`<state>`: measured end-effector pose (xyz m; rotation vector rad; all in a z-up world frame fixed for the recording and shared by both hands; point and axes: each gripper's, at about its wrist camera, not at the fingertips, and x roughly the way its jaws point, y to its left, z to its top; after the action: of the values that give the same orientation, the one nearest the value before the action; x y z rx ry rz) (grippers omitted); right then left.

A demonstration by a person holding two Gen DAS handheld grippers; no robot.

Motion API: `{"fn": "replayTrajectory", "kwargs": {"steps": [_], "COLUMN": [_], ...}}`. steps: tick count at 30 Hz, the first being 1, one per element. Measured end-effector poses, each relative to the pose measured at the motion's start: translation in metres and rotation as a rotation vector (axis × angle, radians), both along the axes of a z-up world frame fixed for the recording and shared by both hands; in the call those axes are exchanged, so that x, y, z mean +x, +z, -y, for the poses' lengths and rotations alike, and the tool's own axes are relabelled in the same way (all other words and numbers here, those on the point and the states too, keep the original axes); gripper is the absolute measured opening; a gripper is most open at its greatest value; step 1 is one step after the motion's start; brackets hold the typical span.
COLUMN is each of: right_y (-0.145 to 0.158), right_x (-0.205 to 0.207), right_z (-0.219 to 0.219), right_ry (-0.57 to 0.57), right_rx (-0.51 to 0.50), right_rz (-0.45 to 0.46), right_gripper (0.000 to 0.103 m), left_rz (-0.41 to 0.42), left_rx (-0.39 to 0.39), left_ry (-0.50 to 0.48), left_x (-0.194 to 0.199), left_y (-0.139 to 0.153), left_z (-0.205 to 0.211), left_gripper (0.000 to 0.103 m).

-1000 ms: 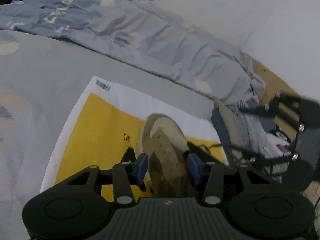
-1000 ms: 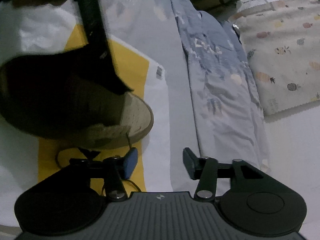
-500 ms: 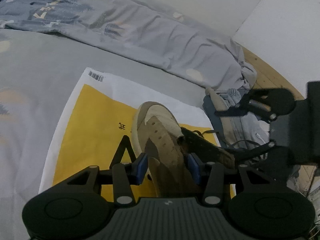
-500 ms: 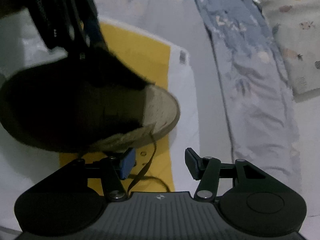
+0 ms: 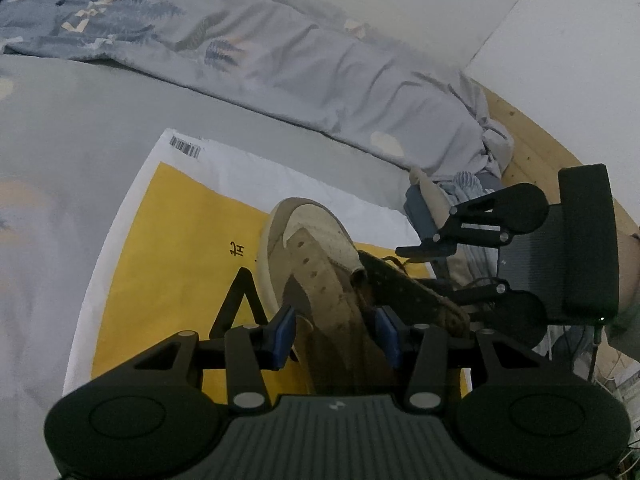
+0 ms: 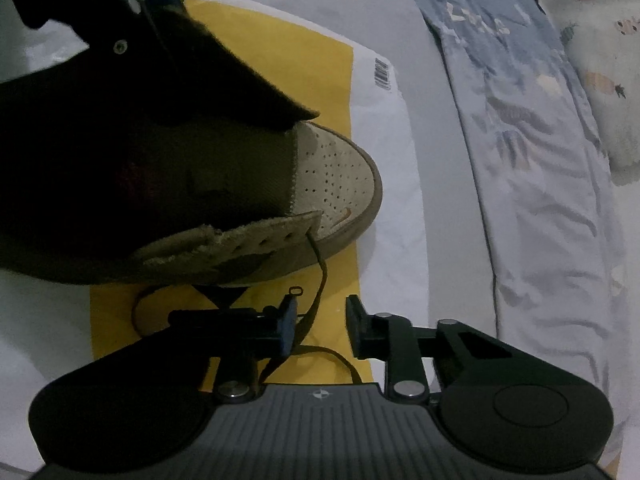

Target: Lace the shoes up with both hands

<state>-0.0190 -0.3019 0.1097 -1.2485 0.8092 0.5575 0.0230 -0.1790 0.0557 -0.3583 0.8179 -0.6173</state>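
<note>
A worn tan suede shoe (image 5: 320,264) lies tilted on a yellow and white mailing bag (image 5: 168,248). My left gripper (image 5: 334,334) is shut on the shoe's upper, one blue pad on each side. In the right wrist view the perforated toe (image 6: 340,172) points right. A thin brown lace (image 6: 320,280) hangs from the front eyelet and runs down between the fingers of my right gripper (image 6: 320,326). Its jaws are closing with the lace close to the left blue pad (image 6: 288,330), and a gap still shows between the pads.
The bag (image 6: 380,128) rests on a grey bedsheet (image 5: 60,128). A rumpled blue patterned quilt (image 5: 280,52) runs along the far side. A wooden bed frame (image 5: 532,152) and white walls stand to the right, with bundled clothes (image 5: 460,188) by the shoe.
My right gripper has come nearer to the shoe and lower, and its jaws have narrowed around the hanging lace. The left gripper keeps its hold on the shoe in place.
</note>
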Motion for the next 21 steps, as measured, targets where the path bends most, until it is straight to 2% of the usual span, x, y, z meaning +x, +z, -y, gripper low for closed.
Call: {"fn": "replayTrajectory", "kwargs": {"steps": [4,10,21], "right_y": [-0.004,-0.008,-0.017], "right_x": [-0.002,-0.007,-0.018], "right_z": [0.001,-0.002,-0.003], "right_ry": [0.048,0.110,0.187], "right_rx": [-0.026,-0.055,-0.137], "right_rz": [0.007,0.034,0.040], "right_gripper": [0.010,0.005,0.004], "left_rz": [-0.004,-0.009,-0.008], "left_rx": [0.002,0.004,0.005], "left_ry": [0.002,0.005,0.009], "left_x": [0.000,0.000,-0.001], "left_y": [-0.001,-0.001,-0.002], "left_z": [0.001,0.001,0.001], "left_gripper": [0.043,0.043,0.043]}}
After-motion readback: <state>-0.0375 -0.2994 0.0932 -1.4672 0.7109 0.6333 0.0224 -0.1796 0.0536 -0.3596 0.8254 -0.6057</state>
